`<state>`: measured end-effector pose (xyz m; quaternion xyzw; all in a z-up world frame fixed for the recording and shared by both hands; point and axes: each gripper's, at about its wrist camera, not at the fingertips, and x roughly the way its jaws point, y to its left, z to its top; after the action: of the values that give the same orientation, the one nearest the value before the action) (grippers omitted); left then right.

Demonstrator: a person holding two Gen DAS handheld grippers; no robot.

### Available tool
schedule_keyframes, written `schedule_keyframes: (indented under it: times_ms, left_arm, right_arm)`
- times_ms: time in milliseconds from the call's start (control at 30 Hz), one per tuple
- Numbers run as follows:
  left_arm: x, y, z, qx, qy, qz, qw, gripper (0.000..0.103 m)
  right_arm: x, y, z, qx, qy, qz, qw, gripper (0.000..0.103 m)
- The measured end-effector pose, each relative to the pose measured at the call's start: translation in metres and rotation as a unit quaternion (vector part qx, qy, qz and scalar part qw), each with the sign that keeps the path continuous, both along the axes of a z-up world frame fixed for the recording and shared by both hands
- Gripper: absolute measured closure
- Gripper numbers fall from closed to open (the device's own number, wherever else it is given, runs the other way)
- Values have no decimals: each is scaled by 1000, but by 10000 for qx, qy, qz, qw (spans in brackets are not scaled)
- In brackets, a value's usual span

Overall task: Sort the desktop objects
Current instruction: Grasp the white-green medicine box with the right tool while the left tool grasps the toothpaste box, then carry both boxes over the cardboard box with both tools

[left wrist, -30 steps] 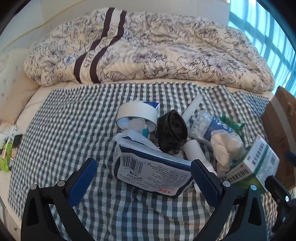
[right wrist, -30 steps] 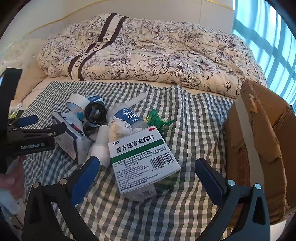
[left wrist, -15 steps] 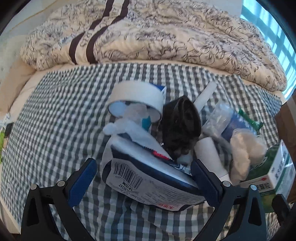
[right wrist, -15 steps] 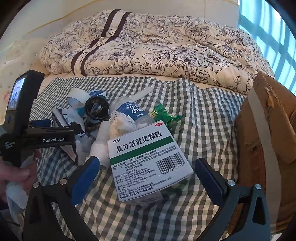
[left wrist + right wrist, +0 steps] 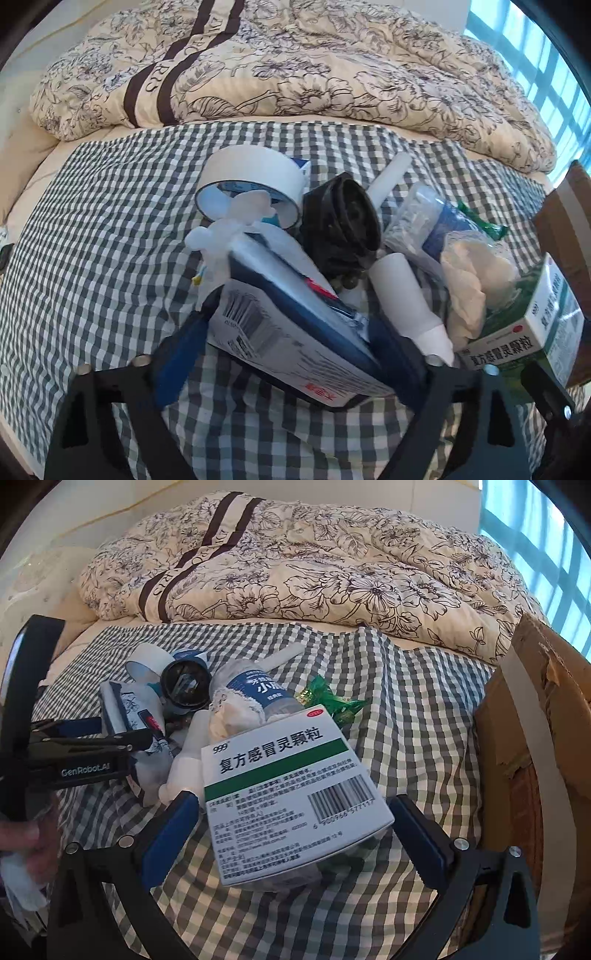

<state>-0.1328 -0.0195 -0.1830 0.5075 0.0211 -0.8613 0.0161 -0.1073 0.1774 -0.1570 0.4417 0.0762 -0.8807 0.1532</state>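
A pile of items lies on a checked cloth (image 5: pixel 92 240) on a bed. My left gripper (image 5: pixel 286 332) has closed in on a blue and white packet (image 5: pixel 295 358), with a finger against each side. The same gripper (image 5: pixel 110 734) shows at the left of the right wrist view, straddling the packet (image 5: pixel 125 709). My right gripper (image 5: pixel 295 812) stands open around a white and green medicine box (image 5: pixel 280 760), its fingertips close to the box's sides. The box (image 5: pixel 524 332) also shows at the right of the left wrist view.
Behind the packet lie a white tape roll (image 5: pixel 255 173), a black round object (image 5: pixel 343 218), a white bottle (image 5: pixel 402 291), a blue-labelled plastic bottle (image 5: pixel 258 686) and a green wrapper (image 5: pixel 332 698). A cardboard box (image 5: pixel 535 738) stands at the right. A floral duvet (image 5: pixel 295 66) fills the back.
The left gripper moved forward onto the packet and its fingers narrowed against it. The right gripper advanced until the medicine box sat between its open fingers.
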Motion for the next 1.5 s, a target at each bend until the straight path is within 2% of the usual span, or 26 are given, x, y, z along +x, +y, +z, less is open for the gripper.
schedule_keyframes:
  times_ms: [100,267,333,367,667,833,1133,1500]
  left_arm:
    - [2,5,1,37,-51,-93,9999,50]
    - [4,5,0,163,-96,-101,9998,69]
    - [6,4,0,250,-109,-136,9995,76]
    - [6,4,1,282,-117,-160,9994,79]
    - [18,3,16,380,15,-303,9988,88]
    - [22,2,29,370,174,-348,9986,89]
    - [30,5,52,399,407,-418,9975,90]
    - [46,16,94,403,869,-642,9933,90]
  right_arm:
    - [-2,1,-1,-26,52,4,10000,0]
    - [-7,7,-10,-138,-112,-144,9997,2]
    - [-8,7,-14,-175,-181,-147,9996,6]
    - [-9,7,-16,-196,-209,-127,9995,11]
    - [-7,11,-12,-171,-269,-58,9995,15]
    - [-9,21,-2,-446,-330,-123,9984,16]
    - [2,22,28,-450,63,-95,9989,16]
    - [19,33,79,-653,697,-210,9952,16]
